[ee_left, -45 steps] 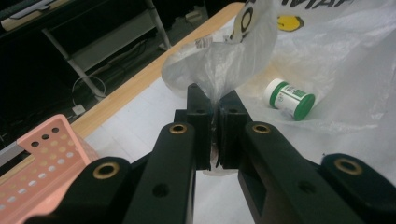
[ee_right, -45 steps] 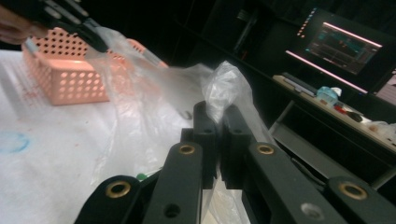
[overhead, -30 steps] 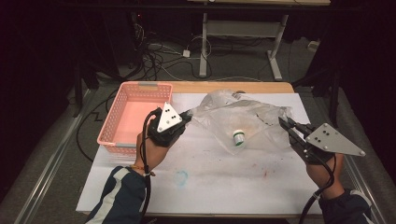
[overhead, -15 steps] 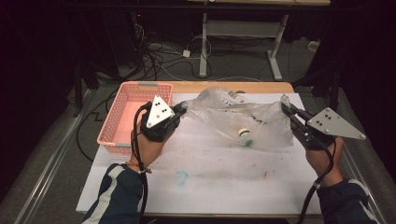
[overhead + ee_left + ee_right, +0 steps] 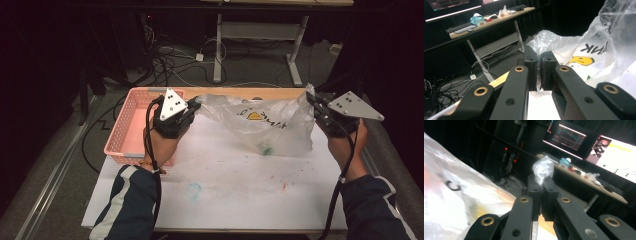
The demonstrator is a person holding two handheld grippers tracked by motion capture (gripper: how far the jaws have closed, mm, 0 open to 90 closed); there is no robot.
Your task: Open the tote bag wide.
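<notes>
Across the middle of the high view, a clear plastic bag [image 5: 260,122] with a yellow printed face hangs stretched between two hand-held grippers above a white table [image 5: 235,195]; the left gripper [image 5: 194,106], left of centre, has its jaws closed on one bunched corner of the bag, and the left gripper view shows the black fingertips [image 5: 547,70] nearly together with crumpled film [image 5: 554,42] rising just behind them; the right gripper [image 5: 311,99], at the right edge, has its jaws clamped on the opposite corner, and the right gripper view shows a tuft of plastic [image 5: 543,170] sticking up from between the tips; a small green and white object [image 5: 266,149] lies low inside the bag, near the frame's centre; a pink basket [image 5: 131,122] stands at the left, just beside the left hand; judging from this, lifting and spreading the bag looks done, while what follows, perhaps emptying the object or moving the bag toward the basket, seems left to do.
</notes>
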